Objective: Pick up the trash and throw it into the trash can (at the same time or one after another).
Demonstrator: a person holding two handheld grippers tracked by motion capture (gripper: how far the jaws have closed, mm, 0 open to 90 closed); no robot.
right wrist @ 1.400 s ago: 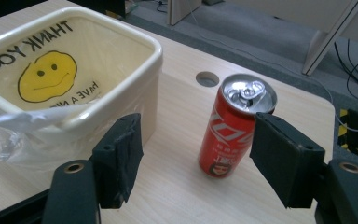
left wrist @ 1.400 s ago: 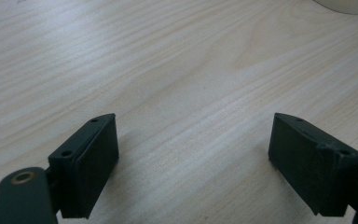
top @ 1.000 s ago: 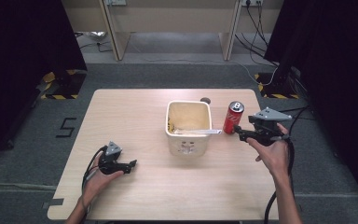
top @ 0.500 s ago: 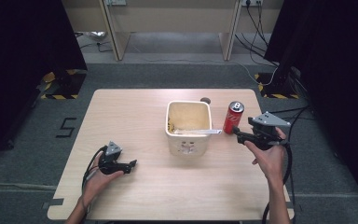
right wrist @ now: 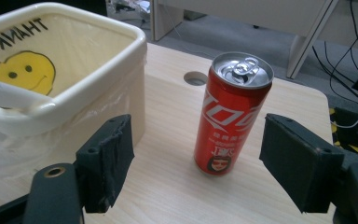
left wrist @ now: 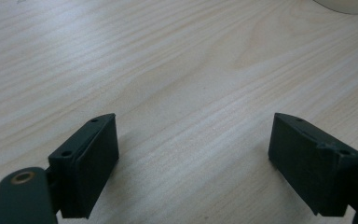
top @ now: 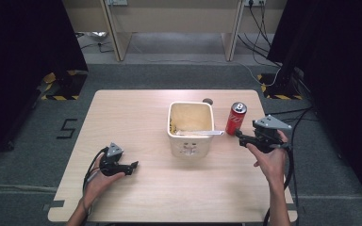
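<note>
**Desk:** What is the right tool (top: 240, 136) doing?

**Photographer:** It is held level near the table's right edge, jaws spread wide with nothing between them; they have just been opening further; its tips point toward the red can (top: 236, 118), stopping just short of it.

**Desk:** And the can itself?

**Photographer:** Upright on the table (top: 136, 108), toward the far right corner, just beside the right wall of the cream bin (top: 191, 141) but apart from it; its long axis is vertical, pull-tab top up; in the right tool's own view the can (right wrist: 233, 114) stands ahead of the jaws and between their lines, a little nearer the right-hand one.

**Desk:** So which hand is nearer?

**Photographer:** The right hand (top: 269, 157), plainly; the left tool (top: 133, 165) rests low by the near left corner, jaws also apart over bare wood, well away from the can, with the bin between.

**Desk:** What does the coming move turn on?

**Photographer:** In my reading, a short level push straight ahead so the jaws pass either side of the can's body; the bin's wall sits close on one side, so the jaw on that side has little room; a nudge could tip so tall and narrow a can.
</note>
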